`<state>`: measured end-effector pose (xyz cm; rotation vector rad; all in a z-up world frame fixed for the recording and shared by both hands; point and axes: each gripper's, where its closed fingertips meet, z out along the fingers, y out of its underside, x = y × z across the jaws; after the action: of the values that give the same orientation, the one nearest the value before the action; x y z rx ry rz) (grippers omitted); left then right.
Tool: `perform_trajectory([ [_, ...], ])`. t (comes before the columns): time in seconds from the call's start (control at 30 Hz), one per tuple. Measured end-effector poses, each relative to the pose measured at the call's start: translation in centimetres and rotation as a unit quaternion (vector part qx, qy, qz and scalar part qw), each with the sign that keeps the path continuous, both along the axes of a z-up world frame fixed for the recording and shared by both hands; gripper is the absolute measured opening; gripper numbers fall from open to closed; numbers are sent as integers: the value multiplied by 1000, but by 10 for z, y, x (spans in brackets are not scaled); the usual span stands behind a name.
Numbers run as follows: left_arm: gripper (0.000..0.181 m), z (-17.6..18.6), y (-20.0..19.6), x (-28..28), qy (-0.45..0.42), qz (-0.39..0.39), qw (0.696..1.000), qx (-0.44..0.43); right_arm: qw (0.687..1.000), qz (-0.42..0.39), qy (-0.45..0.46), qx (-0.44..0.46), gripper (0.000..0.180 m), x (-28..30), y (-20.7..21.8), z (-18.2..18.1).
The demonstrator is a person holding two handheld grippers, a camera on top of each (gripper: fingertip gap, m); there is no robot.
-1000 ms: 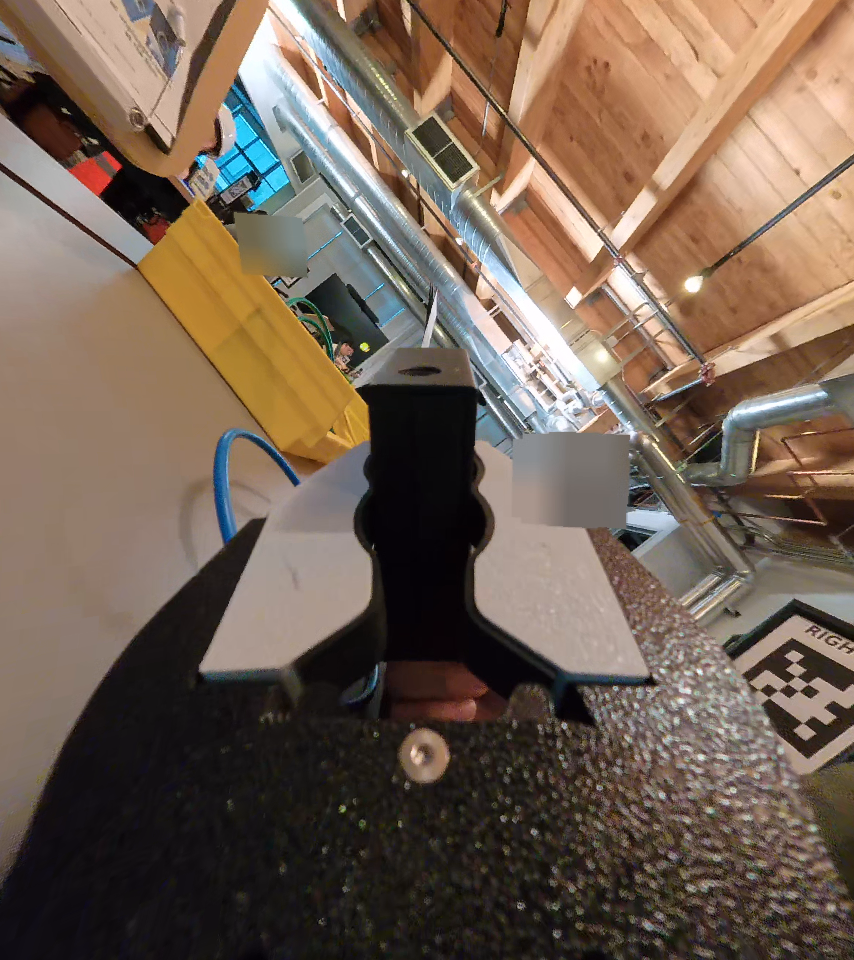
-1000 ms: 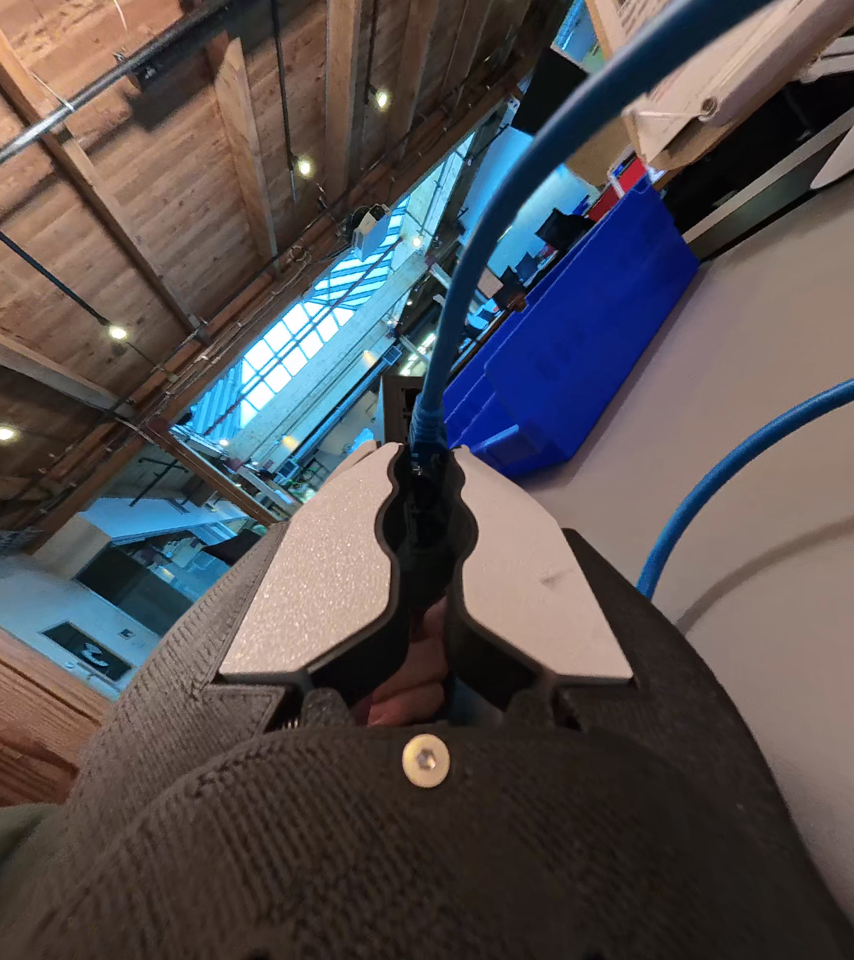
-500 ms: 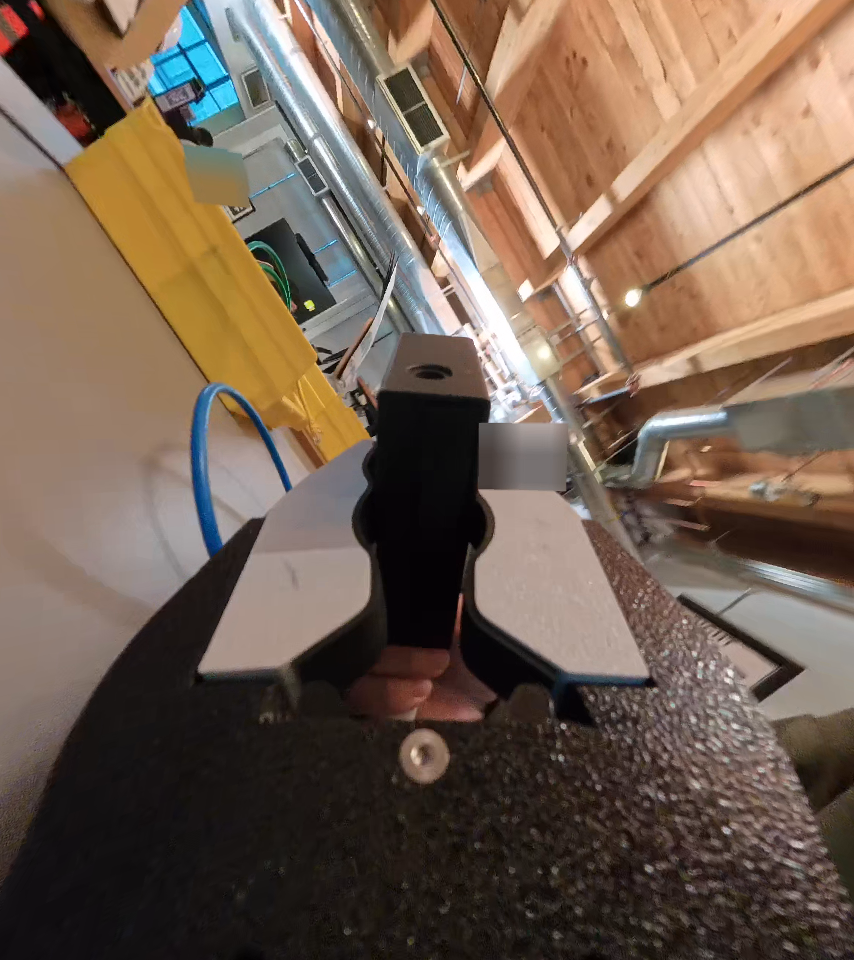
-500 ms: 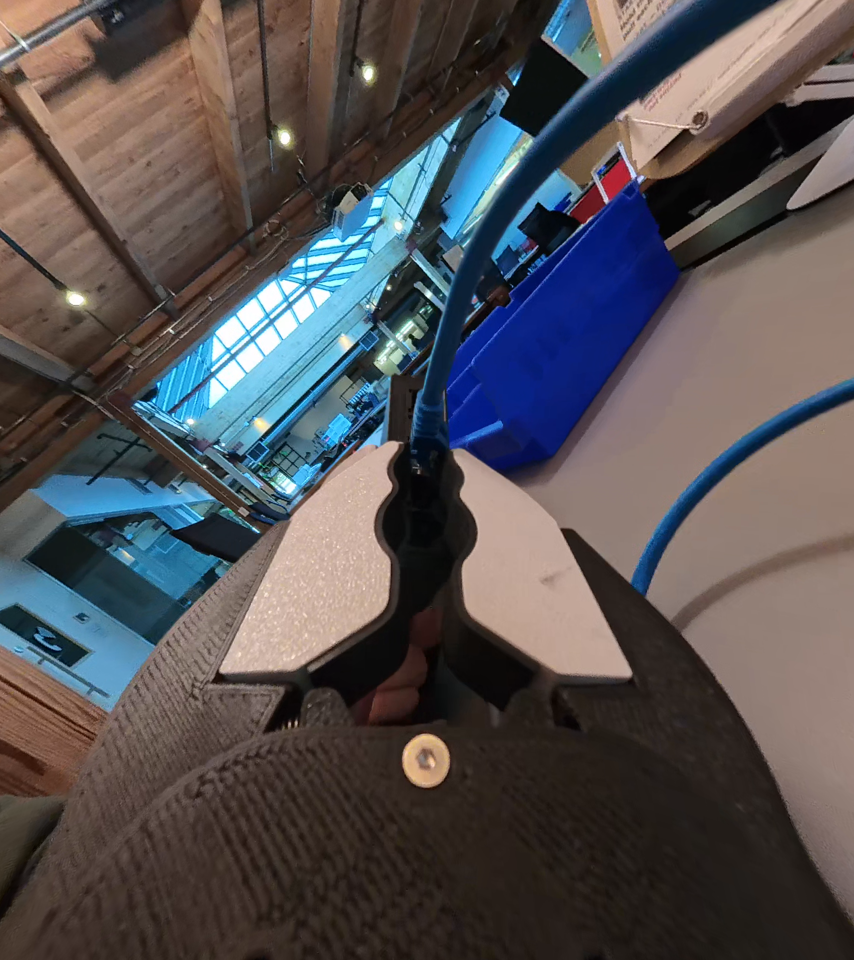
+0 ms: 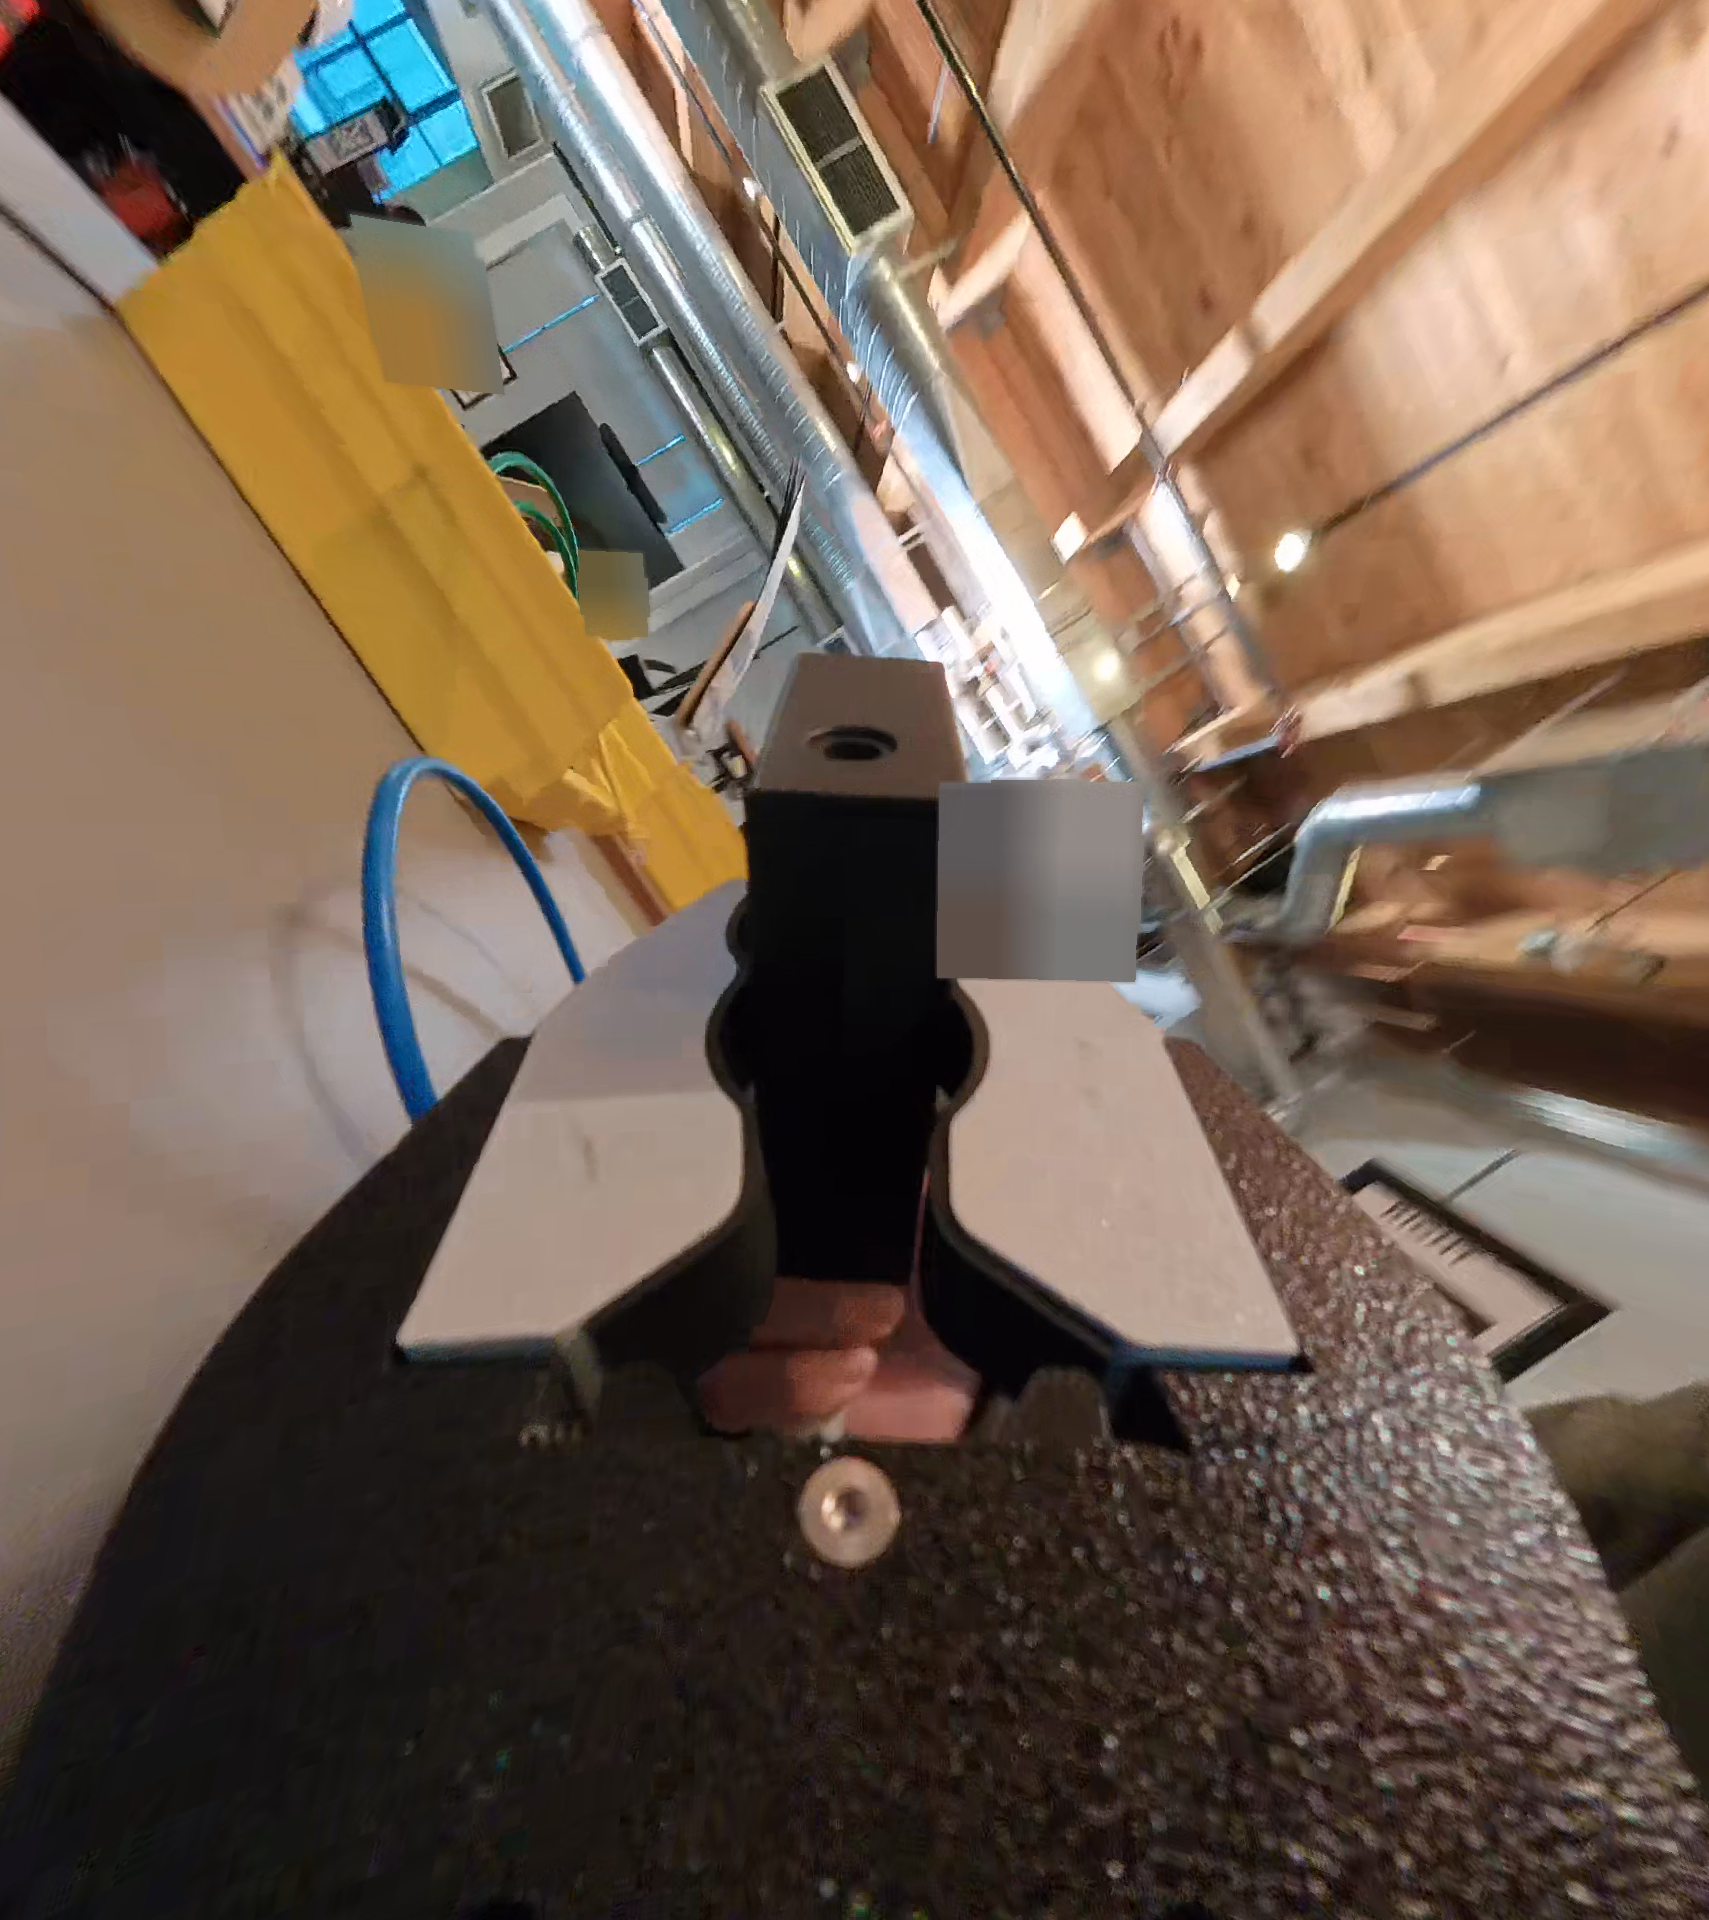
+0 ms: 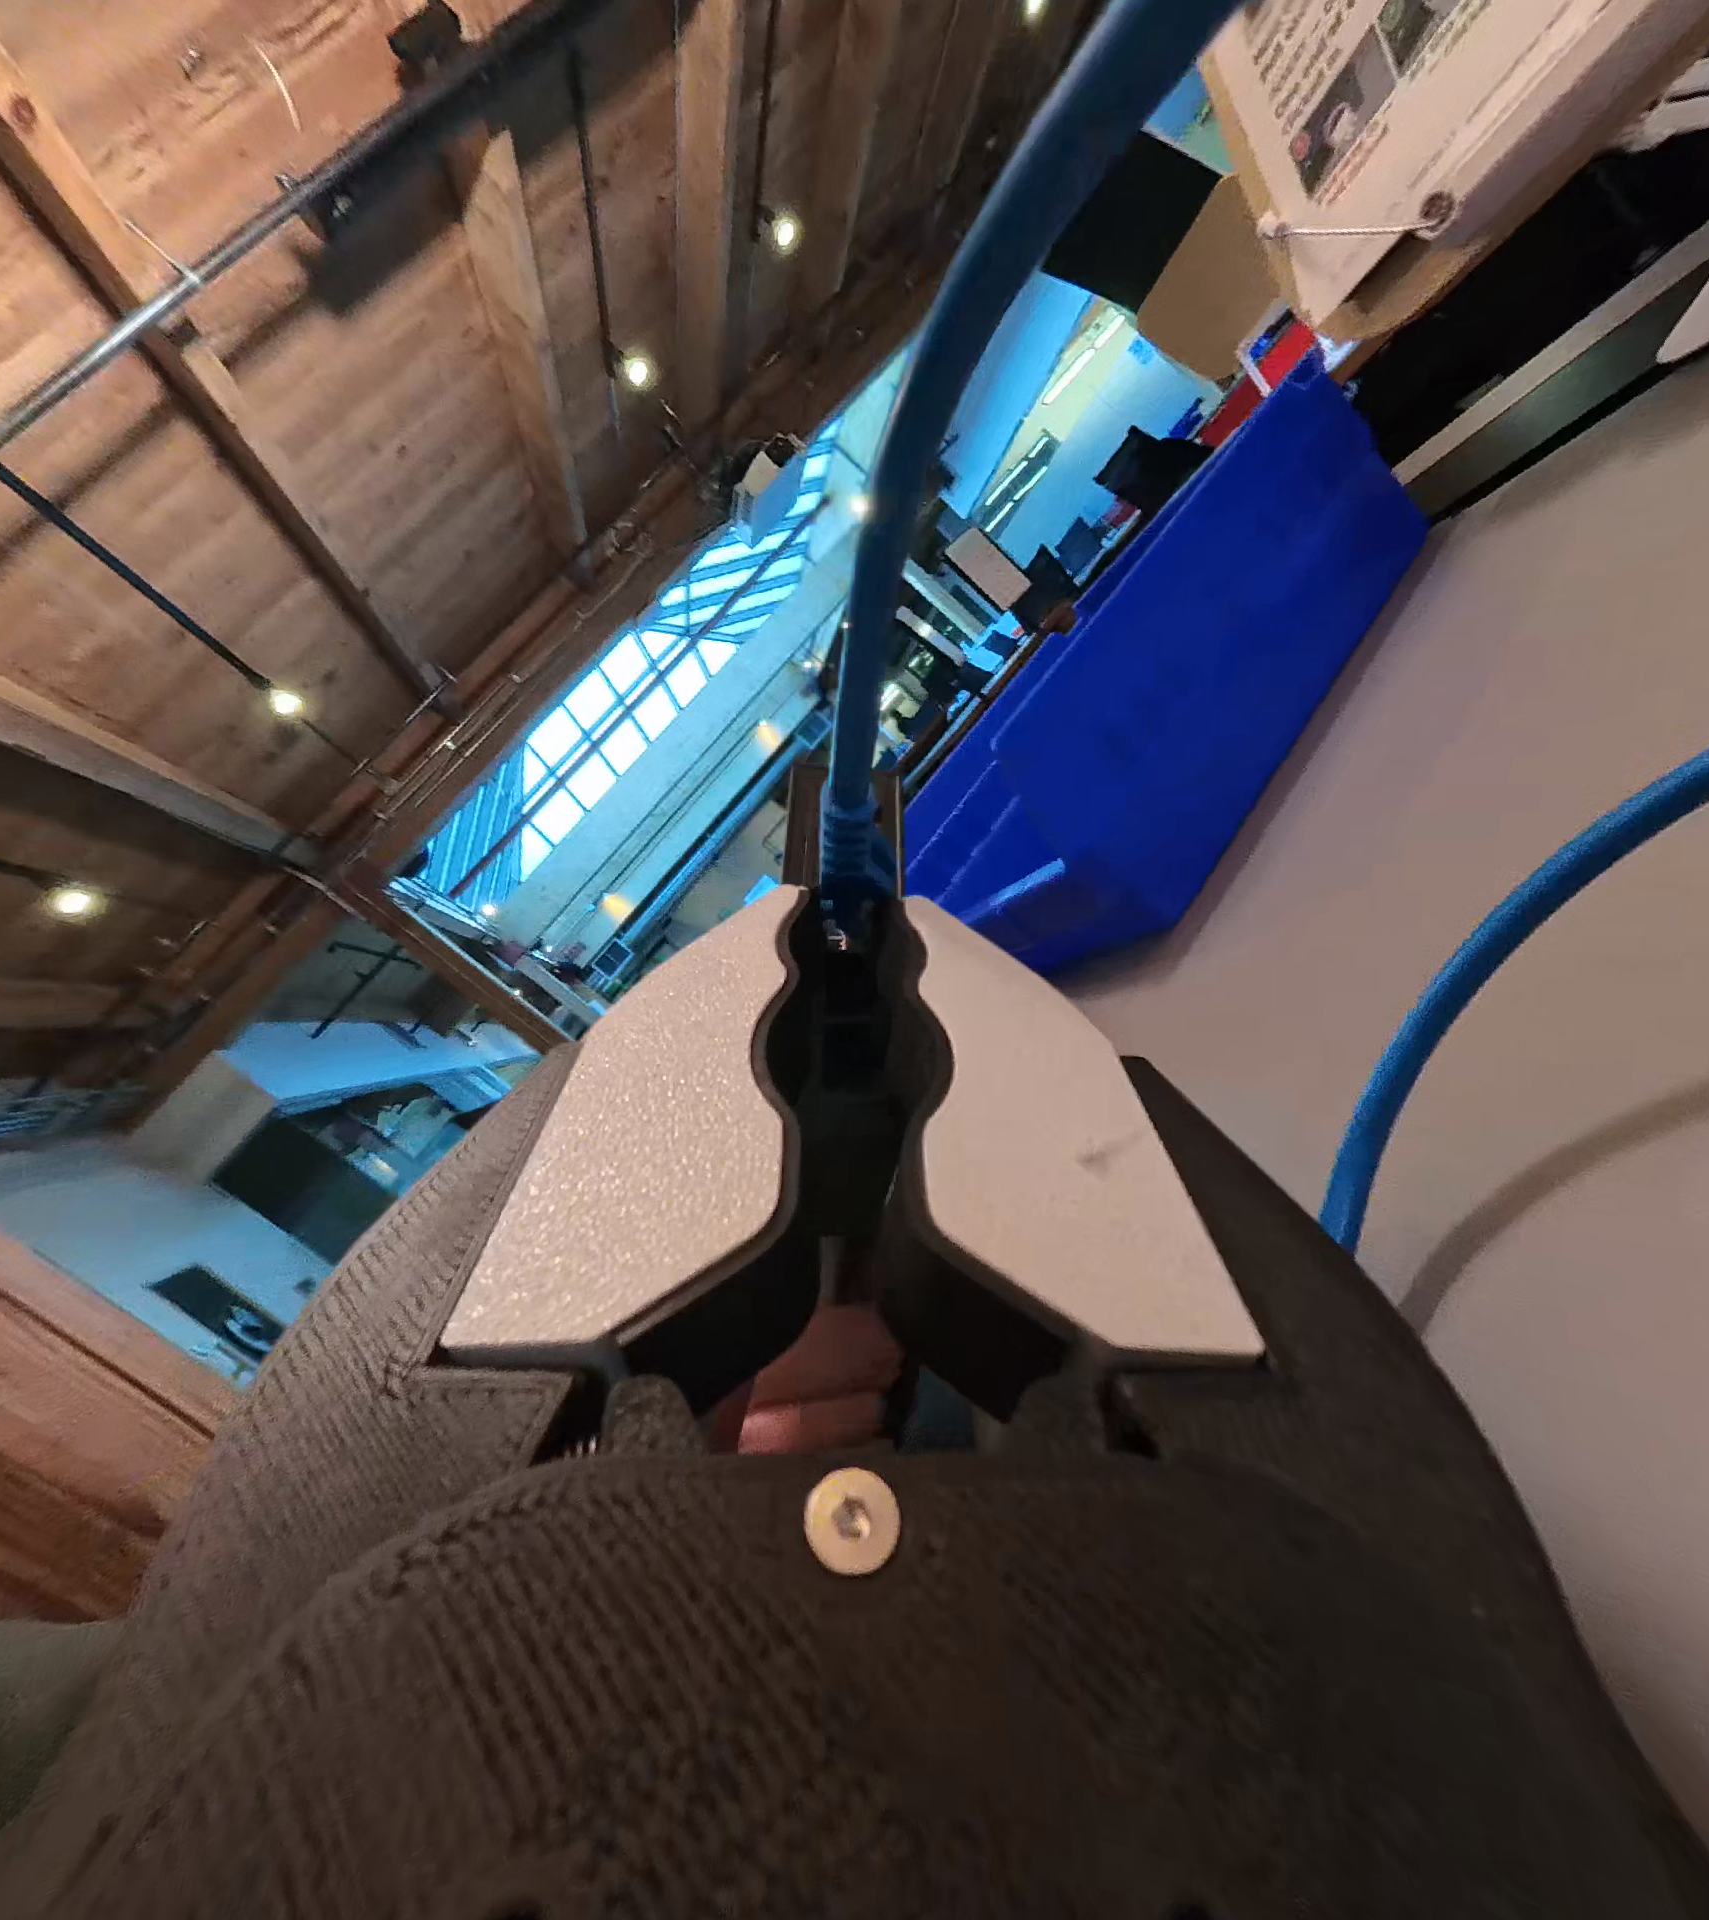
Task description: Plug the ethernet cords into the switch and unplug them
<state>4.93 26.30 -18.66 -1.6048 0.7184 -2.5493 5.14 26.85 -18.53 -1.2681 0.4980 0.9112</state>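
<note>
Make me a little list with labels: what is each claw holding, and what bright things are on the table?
Left claw: shut on a black block, seemingly the switch
Right claw: shut on the blue cord's plug
Blue cord: curves up out of the right claw
Table: pale, cord loop lying on it
Yellow bin: far table edge, left view
Blue bin: table, right view
</note>
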Motion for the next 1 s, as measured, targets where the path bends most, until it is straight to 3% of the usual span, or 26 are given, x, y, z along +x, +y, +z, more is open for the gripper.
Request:
perform_trajectory([
  [0.17, 30, 0, -4, 3, 6, 39, 993, 110, 1000, 0, -1, 7, 13, 3, -4, 1],
  [0.27, 30, -3, -3, 2, 4, -13, 1000, -12, 999, -8, -29, -16, 13, 3, -3, -3],
  [0.33, 30, -8, -6, 3, 21, -37, 998, -45, 999, -11, -27, -21, 13, 6, -4, -7],
  [0.4, 29, -16, 9, -1, 46, -9, 997, -61, 997, -80, 5, 23, 12, 42, -23, 9],
  [0.47, 29, -6, 24, -8, 14, 50, 999, 4, 997, -70, -34, -23, 12, 64, -32, 2],
  [0.6, 29, 41, -17, -2, -46, 39, 990, 126, 986, -65, -142, -51, 12, 54, -34, 8],
  [0.73, 29, 40, -1, -12, -39, 58, 988, 136, 973, -44, -212, -75, 12, 72, -42, 41],
  [0.87, 30, 32, 28, -19, -35, 71, 994, 74, 938, -42, -320, -125, 12, 107, -56, 84],
  [1.0, 29, 26, 34, -20, -26, 76, 992, 93, 909, -58, -377, -168, 12, 161, -73, 126],
])
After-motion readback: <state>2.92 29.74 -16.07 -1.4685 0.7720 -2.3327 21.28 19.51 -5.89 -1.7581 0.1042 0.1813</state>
